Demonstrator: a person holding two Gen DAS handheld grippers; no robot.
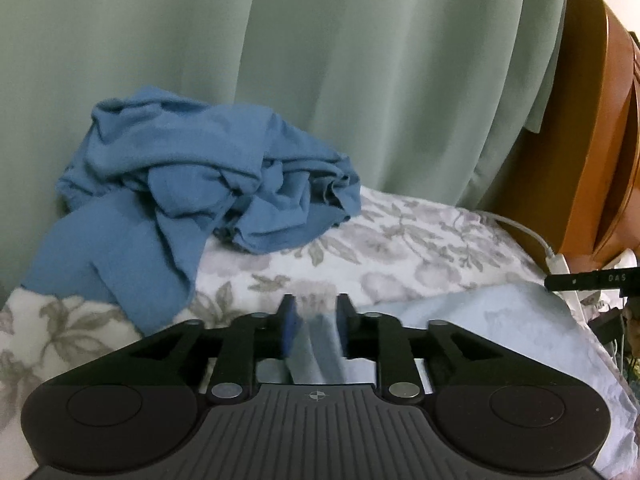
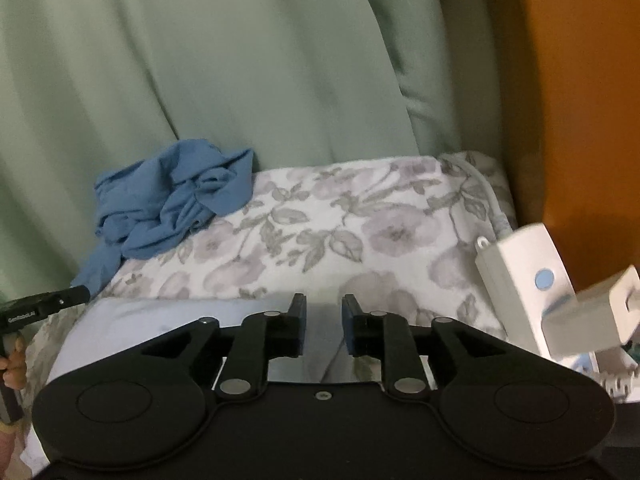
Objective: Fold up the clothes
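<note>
**A:** ok so where's the laundry at? I see a crumpled blue garment (image 1: 200, 176) bunched at the far left edge of the floral blanket (image 1: 400, 248), right up against the green curtain (image 1: 320, 60).

**B:** yep, that one's untouched. The pale blue cloth (image 1: 460, 312) lies flat along the blanket's near edge, under both tools.

**A:** left gripper (image 1: 314, 316)?

**B:** fingers clenched on a raised fold of the pale cloth, it runs up between the pads.

**A:** and the right gripper (image 2: 323, 316)?

**B:** fingers slightly apart over the cloth's near right part. Can't tell if it's pinching anything, too blurry. White power adapter (image 2: 520, 280) with its cable sits at the right edge.
</note>
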